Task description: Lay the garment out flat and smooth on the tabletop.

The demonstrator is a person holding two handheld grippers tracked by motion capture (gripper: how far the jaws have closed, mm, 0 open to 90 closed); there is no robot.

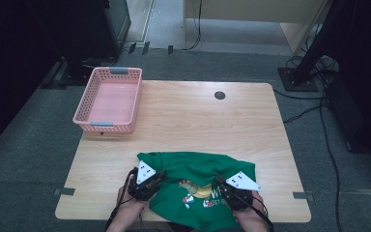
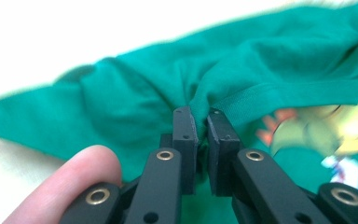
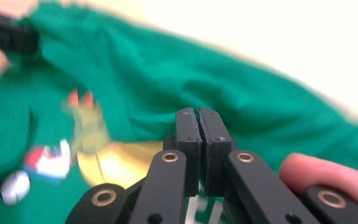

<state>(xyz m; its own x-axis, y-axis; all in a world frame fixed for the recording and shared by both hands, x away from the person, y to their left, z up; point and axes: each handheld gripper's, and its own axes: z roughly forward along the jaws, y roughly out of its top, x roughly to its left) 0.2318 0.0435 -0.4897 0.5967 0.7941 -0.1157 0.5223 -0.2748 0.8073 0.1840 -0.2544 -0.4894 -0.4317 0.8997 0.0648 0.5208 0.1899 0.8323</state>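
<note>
Two hand-held black two-jaw grippers work a crumpled green cotton T-shirt with a cartoon print [image 1: 193, 181] at the near edge of a light wooden table w/ rounded corners [image 1: 207, 121].

Left gripper [image 1: 157, 182]: in the left gripper view [image 2: 200, 122] its jaws are clenched on a bunched fold of the green fabric, right at a stitched hem; cloth is pinched between the pads and puckers upward from the tips. The rest of the shirt spreads beyond & to both sides of the jaws. The cartoon print, orange and yellow, sits just right of the jaws, blurred. A fingertip [image 2: 74, 175] shows at lower left beside the jaws.

Right gripper [image 1: 222, 186]: in the right gripper view [image 3: 198, 114] the jaws are pressed tight together, a thin sliver of green cloth between the tips, so it grips the shirt too. Green fabric lies beyond the jaws; the print is left of & below them, blurred. A fingertip [image 3: 326, 175] rests at lower right.

High view: both grippers sit on the shirt's near half, left one near its left edge, right one nearer its right side, print between them. Hands enter from the bottom edge.

Far beyond the left jaws, at the table's far-left corner: a pink perforated plastic basket w/ grey handles [image 1: 134, 96], well apart from the shirt. A small dark round hole [image 1: 220, 95] is in the tabletop at the far side.
</note>
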